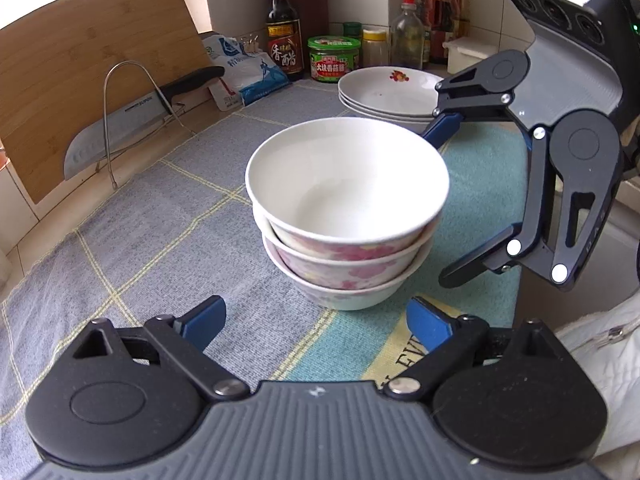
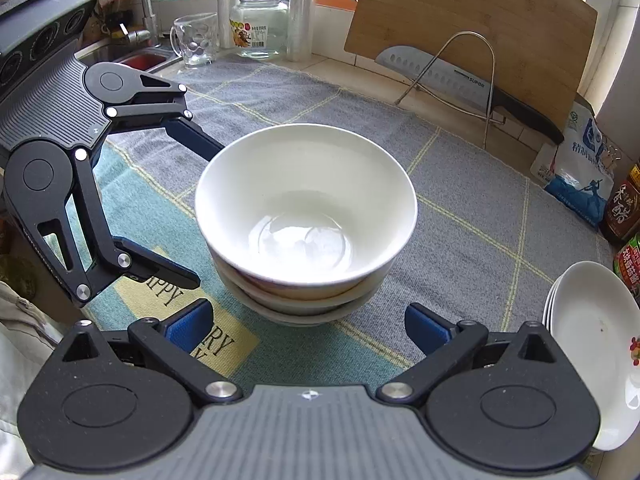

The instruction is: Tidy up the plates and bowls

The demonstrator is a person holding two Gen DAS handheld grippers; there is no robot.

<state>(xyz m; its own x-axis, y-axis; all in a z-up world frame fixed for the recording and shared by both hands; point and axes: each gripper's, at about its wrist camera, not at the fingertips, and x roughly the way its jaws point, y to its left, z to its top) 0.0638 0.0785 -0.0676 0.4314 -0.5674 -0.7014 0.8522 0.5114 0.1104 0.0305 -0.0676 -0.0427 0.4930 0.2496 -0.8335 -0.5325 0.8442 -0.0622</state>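
Stack of 3 bowls (image 1: 347,216) sits mid-desk on the grey checked cloth (image 1: 168,216), top bowl white inside & empty, lower 2 w/ pink flower print. Stack of 3 plates (image 1: 390,92) just behind it, toward the desk's back edge near the sauce bottles (image 1: 283,28) & green-lid jar (image 1: 333,59); top plate has a small red motif.

Left gripper (image 1: 316,326) is spread wide, blue pads either side of the bowl stack's base, not touching, nothing between them. Right gripper (image 2: 308,326) also wide, pads apart from the bowls, holding nothing. Each gripper shows in the other's view, flanking the bowls from opposite sides.

Cutting board (image 2: 476,28) leans at the desk's far edge w/ a knife (image 2: 452,80) on a wire rack (image 2: 476,76) in front. Glass mug (image 2: 196,38) & jar (image 2: 260,26) stand by the sink corner.
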